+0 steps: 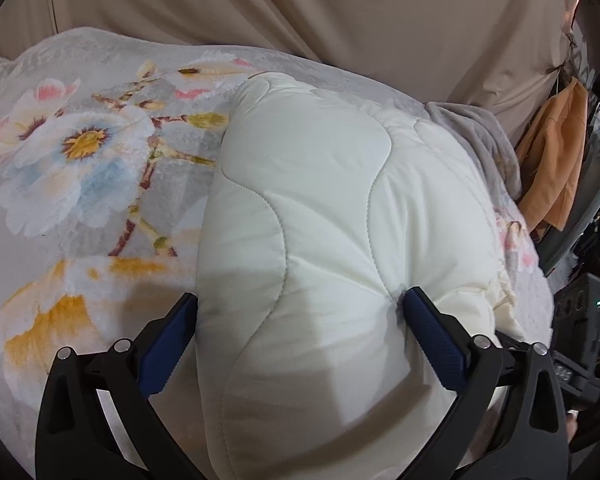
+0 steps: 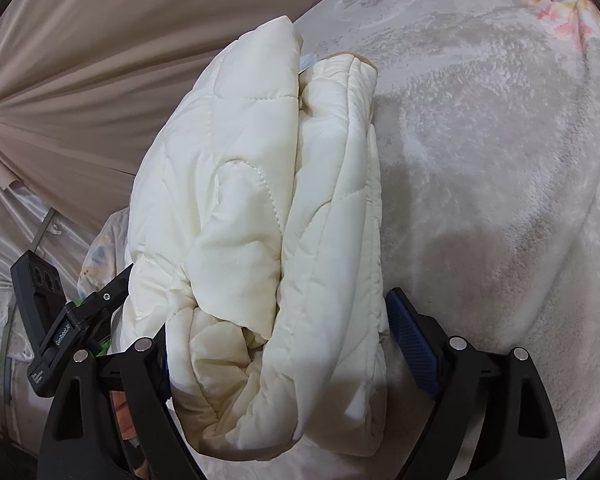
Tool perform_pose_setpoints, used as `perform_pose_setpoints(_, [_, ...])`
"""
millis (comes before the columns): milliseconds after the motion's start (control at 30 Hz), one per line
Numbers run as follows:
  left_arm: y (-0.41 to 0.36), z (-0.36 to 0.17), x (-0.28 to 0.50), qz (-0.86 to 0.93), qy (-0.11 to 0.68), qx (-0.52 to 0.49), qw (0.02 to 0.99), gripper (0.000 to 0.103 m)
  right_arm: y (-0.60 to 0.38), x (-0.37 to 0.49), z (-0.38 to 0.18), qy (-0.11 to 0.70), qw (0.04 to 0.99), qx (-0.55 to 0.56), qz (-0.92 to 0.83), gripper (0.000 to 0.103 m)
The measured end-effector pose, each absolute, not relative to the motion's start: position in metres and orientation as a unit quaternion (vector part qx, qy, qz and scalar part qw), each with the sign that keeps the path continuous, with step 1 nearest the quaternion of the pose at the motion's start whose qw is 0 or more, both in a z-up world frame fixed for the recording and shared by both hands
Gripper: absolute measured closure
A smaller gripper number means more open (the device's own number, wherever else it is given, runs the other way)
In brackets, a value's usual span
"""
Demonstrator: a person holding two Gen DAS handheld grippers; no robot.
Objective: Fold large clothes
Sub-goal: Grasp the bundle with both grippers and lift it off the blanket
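A cream quilted puffer jacket (image 1: 332, 208) lies folded into a thick bundle on a floral plush blanket (image 1: 80, 160). My left gripper (image 1: 300, 300) straddles the near end of the bundle, its blue pads (image 1: 436, 336) pressing into the padding on both sides. In the right wrist view the same jacket (image 2: 260, 220) shows its stacked folded layers. My right gripper (image 2: 276, 320) also clamps the bundle's end; the right pad (image 2: 412, 336) shows, the left pad is mostly hidden by fabric.
A beige curtain (image 1: 340, 8) hangs behind the bed. A grey fleece (image 1: 480, 136) and an orange cloth (image 1: 556, 160) lie at the right. The other gripper's black body (image 2: 48, 312) sits at the left. The grey blanket (image 2: 500, 160) spreads to the right.
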State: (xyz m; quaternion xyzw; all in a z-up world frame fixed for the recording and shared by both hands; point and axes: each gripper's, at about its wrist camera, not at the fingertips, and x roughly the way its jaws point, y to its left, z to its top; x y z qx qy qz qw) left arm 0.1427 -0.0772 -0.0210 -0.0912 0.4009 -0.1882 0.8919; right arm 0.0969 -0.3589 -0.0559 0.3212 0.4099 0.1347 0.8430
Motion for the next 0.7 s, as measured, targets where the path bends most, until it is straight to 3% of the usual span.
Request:
perform_pose_setpoints(200, [-0.051,0.0,0.137,-0.208,0.385,-0.061,0.897,0.005,-0.361,0.095,-0.057,0.407,0.843,0.322,0.141,0.019])
perform_pose_setpoints(433, [-0.055,-0.03,0.157,-0.289,0.441,-0.124,0.841,0.005,-0.367,0.092,-0.06,0.405,0.841,0.328,0.145,0.019])
perform_pose_setpoints(567, [-0.066,-0.03,0.157,-0.283,0.43,-0.11,0.85,0.005,-0.373,0.096,-0.063,0.405,0.833,0.342,0.155,0.019])
perform_pose_setpoints(633, [-0.066,-0.03,0.158,-0.286,0.43,-0.117,0.849,0.005,-0.378,0.1,-0.065,0.406,0.825,0.356,0.167,0.021])
perform_pose_setpoints(700, [-0.066,-0.028,0.158,-0.29,0.428,-0.119,0.848,0.005,-0.38,0.103,-0.064,0.405,0.821,0.363,0.175,0.03])
